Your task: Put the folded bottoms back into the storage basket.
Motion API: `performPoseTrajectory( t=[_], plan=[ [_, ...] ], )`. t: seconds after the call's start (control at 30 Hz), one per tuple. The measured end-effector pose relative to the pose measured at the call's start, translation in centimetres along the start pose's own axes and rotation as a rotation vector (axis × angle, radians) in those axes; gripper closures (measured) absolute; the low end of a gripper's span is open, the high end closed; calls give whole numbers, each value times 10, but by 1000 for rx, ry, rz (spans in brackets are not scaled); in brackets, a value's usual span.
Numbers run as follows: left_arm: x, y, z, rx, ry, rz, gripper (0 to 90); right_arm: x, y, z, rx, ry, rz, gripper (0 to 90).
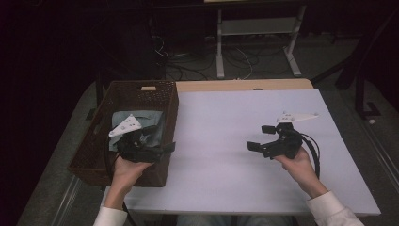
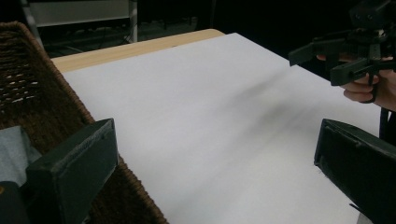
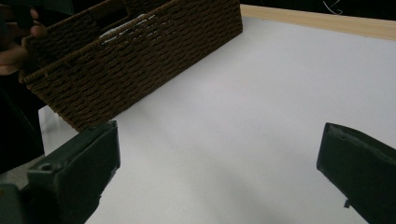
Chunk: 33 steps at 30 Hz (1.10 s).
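High view is showing the left gripper (image 1: 157, 137) hovering wide open, holding nothing, over the basket's (image 1: 170, 101) right rim; grey cloth (image 1: 123, 118) is lying inside the basket; right gripper (image 1: 262, 137) is waiting wide open above the table (image 1: 221, 122); judged step: approaching the cloth; next, lowering and pinching it.

Setting: indoor lab or test room, dimly lit, arranged for recorded tabletop work.

- Table (image 1: 263, 89): pale wood top, most of it under a plain white sheet (image 1: 235, 160); stands on grey floor.
- Loose cables (image 1: 197, 61) on the floor at 12 o'clock beyond the table, running among equipment.
- White metal frame legs (image 1: 291, 52) of a second bench or stand, at 1 o'clock.
- Dark, unlit surroundings at 9 and 3 o'clock; no domestic furnishing in sight.
- Woven brown basket (image 1: 131, 94) at 10 o'clock on the table, holding a grey-blue cloth (image 1: 141, 120).
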<state>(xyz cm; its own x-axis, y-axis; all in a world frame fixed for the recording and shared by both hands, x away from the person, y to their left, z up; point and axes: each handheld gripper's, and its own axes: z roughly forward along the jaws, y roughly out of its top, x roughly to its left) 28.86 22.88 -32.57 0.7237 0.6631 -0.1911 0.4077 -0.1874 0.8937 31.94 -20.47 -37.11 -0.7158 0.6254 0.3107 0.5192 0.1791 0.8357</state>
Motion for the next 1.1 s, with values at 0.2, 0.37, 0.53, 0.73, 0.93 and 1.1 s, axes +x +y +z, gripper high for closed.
performPoseTrajectory(
  t=[0.2,0.37,0.53,0.73,0.93,1.1],
  plan=[
    [-5,-1,2,20,2,25,0,0,-13,-12,-32,-4,4,0],
    [-8,-1,3,26,2,35,0,-1,-23,-22,-62,-14,11,0],
    [-10,-2,5,37,-12,35,0,-4,-33,-30,-77,-27,11,0],
    [-10,-3,5,43,-10,37,0,-9,-49,-40,-67,-51,7,0],
    [-11,-5,4,47,-14,36,0,-13,-59,-51,-68,-61,25,0],
    [-12,-6,4,52,-19,38,0,-17,-66,-57,-54,-74,24,0]
  ],
)
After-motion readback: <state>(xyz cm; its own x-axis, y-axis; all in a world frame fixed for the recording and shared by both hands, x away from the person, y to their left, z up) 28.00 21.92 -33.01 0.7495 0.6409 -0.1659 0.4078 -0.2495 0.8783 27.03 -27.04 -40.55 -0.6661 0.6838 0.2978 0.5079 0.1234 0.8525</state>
